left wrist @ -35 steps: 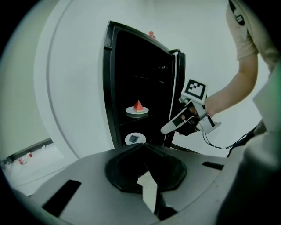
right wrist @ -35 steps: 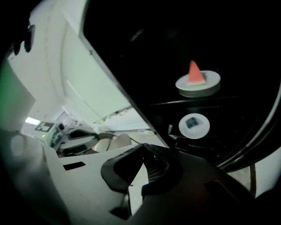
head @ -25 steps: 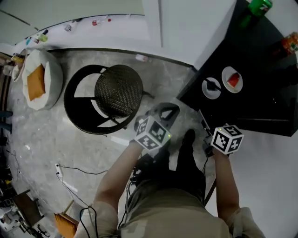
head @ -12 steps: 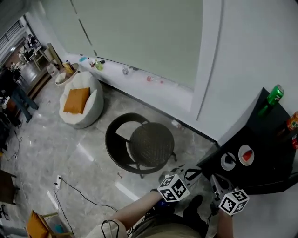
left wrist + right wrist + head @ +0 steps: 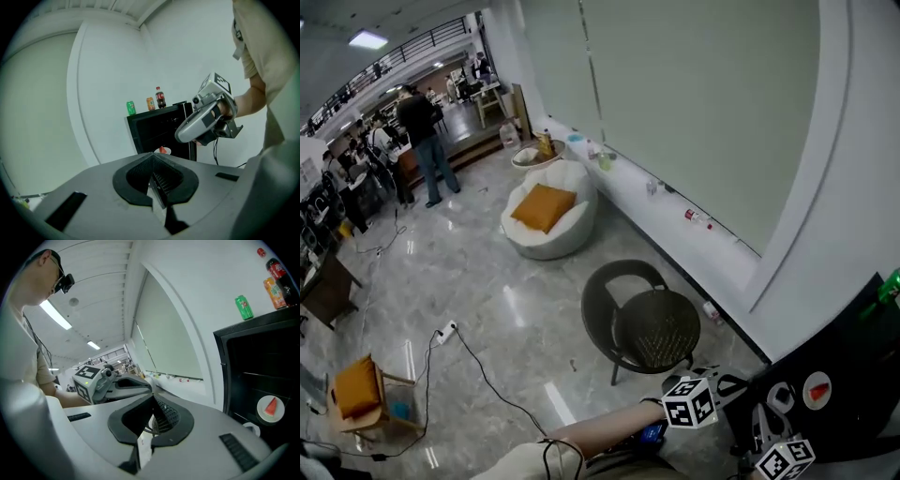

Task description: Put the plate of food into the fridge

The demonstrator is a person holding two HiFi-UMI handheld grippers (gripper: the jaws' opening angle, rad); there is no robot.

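Note:
A white plate with a red piece of food point(image 5: 271, 408) lies low in the front of the black fridge point(image 5: 255, 362); the head view shows the plate point(image 5: 816, 390) at the right, and the left gripper view shows the plate point(image 5: 162, 151) small and far off. A white cup point(image 5: 251, 428) stands beside it. My left gripper point(image 5: 153, 160) is shut and empty, apart from the plate, and it shows in the head view point(image 5: 722, 384). My right gripper point(image 5: 153, 401) is also shut and empty, held nearer the fridge point(image 5: 761, 424).
A green can point(image 5: 243, 307), an orange bottle point(image 5: 271, 288) and a cola bottle point(image 5: 277, 272) stand on top of the fridge. A round dark wicker chair point(image 5: 645, 325) stands left of it, with a white beanbag point(image 5: 548, 220) and floor cables point(image 5: 487, 380) beyond. People stand far off.
The head view has swung up from the floor to the room. Both grippers have risen, stay shut, and now sit at the bottom edge of that view.

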